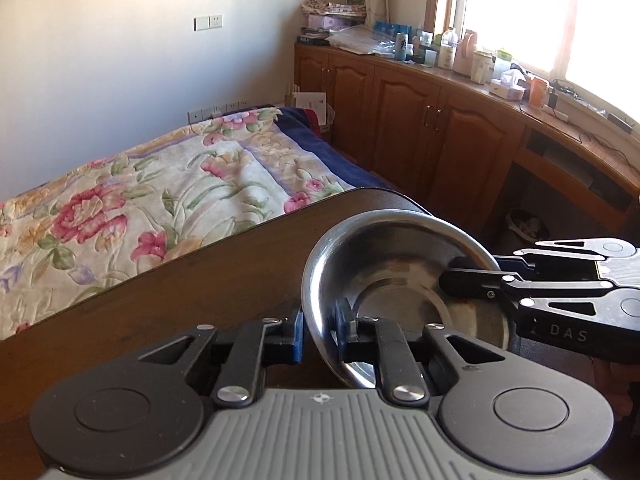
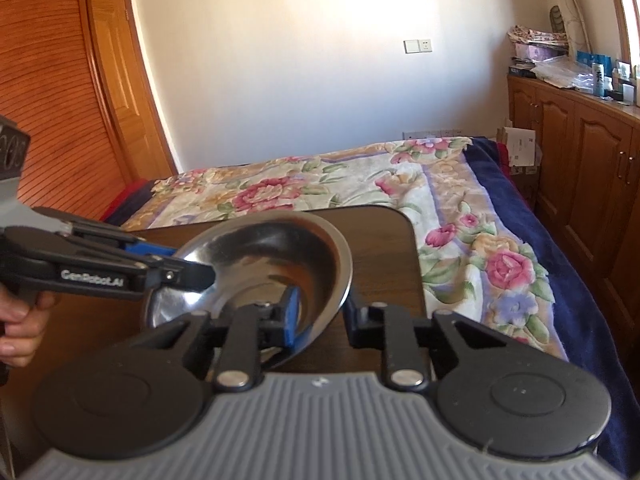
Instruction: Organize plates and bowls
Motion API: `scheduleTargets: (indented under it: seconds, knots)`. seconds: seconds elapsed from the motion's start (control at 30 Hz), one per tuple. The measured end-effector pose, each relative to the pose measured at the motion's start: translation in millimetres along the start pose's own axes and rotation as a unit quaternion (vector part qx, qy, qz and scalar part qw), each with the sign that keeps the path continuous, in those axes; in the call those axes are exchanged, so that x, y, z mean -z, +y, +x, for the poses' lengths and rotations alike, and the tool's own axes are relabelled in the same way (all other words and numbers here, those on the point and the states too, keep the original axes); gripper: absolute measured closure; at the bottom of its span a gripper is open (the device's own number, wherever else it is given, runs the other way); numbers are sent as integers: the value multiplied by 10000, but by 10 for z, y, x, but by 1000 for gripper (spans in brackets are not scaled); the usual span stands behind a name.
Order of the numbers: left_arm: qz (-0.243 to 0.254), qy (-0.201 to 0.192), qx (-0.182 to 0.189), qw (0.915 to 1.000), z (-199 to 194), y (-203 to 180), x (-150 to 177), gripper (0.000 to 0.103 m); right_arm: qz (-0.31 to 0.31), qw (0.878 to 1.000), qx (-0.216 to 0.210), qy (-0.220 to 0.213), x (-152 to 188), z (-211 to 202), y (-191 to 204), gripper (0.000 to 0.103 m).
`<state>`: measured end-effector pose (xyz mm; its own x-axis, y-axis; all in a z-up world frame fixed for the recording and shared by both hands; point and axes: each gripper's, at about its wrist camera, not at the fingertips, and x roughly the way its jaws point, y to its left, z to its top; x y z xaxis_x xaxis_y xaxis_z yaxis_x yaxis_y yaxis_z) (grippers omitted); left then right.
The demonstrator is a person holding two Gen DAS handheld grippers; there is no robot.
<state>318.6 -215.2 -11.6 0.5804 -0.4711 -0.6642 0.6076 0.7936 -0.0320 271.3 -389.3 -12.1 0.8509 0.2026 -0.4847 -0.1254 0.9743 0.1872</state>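
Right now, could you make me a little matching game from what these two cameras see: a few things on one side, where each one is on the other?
Things:
1. steel bowl
2. flowered blanket
3. bottles and boxes
4. left gripper

Places:
A. spread over the bed
B. on the dark wooden table
C. clamped on the bowl's rim
D. along the cabinet top under the window

Pairs: 1-B, 2-A, 3-D, 4-C

The hand gets chopped off at the left edge, and the windowsill clutter is too tiny to read.
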Motion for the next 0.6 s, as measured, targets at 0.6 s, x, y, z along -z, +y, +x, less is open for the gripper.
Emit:
scheduleTargets:
  seconds: [0.6]
  knots:
    - [124,-617,-156,9979,-618,-107,-93,91,-189,9993,34,-309,-211,-271,154,93]
